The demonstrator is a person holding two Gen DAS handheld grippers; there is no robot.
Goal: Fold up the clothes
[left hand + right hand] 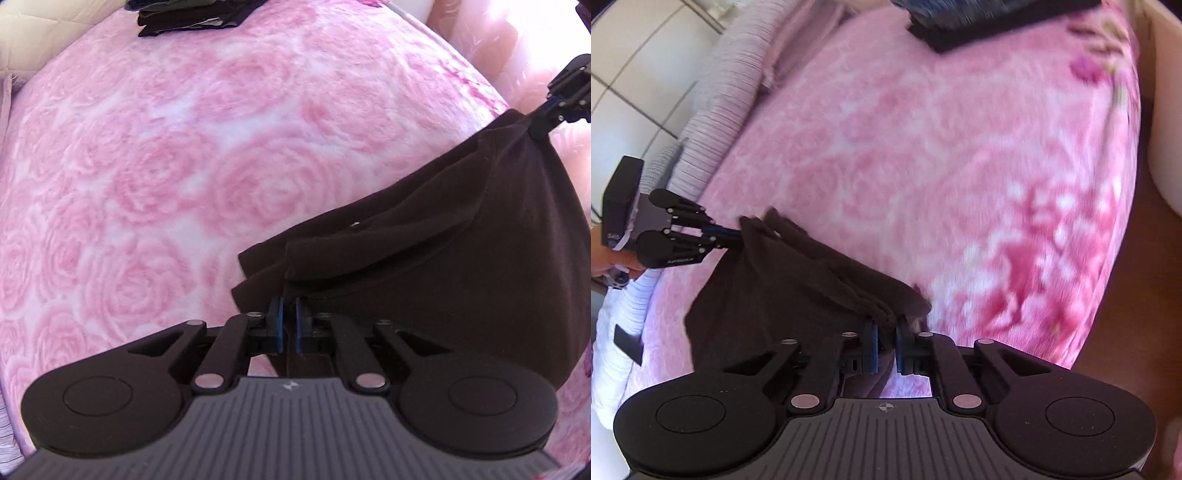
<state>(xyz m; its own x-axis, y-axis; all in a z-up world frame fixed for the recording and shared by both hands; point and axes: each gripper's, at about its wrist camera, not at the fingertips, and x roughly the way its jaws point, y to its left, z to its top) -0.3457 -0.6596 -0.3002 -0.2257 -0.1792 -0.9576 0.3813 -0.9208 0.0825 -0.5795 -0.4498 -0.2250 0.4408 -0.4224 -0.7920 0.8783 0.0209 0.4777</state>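
Here, dark garment (461,258) between claws, lifted.

A pink blanket (166,166) with a rose pattern covers the bed; its print turns deeper magenta toward one edge (1052,240). A lilac ribbed cover (731,92) hangs along the bed's side, above a white tiled floor (635,74). A cream quilted pillow (33,26) lies at the far corner.
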